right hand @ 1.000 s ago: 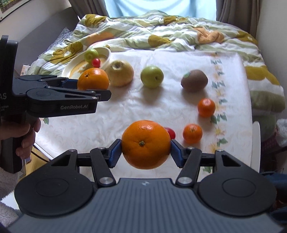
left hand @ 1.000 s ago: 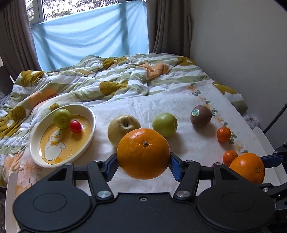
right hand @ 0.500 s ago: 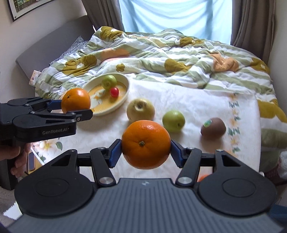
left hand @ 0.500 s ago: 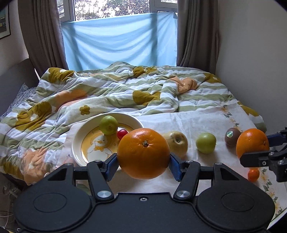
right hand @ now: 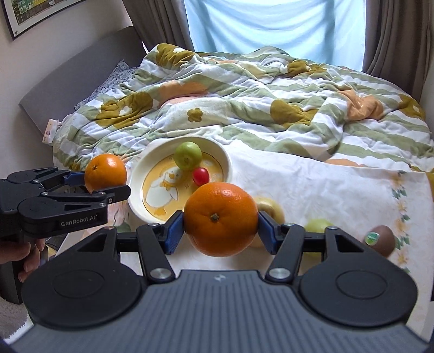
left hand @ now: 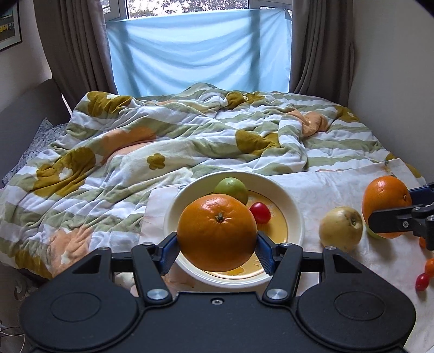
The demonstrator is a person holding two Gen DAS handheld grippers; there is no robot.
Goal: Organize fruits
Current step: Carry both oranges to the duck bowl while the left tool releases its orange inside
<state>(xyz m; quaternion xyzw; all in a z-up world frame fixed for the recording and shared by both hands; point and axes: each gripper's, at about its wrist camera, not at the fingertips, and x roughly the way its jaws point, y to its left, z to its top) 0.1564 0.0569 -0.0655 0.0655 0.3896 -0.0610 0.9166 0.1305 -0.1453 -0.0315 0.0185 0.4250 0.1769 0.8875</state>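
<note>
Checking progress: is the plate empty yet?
Not empty: the plate holds a green apple and a cherry tomato.

Soft daylight comes in through the window at the far end of the bed and glows through the blue cloth hung over it. The room is bright but not harsh. Small white shine spots sit on the orange and on the red tomato. Shadows under the fruit are pale. Both pictures bend at the edges, so the curtains lean and curve. The corners go dark. Everything looks sharp.
</note>
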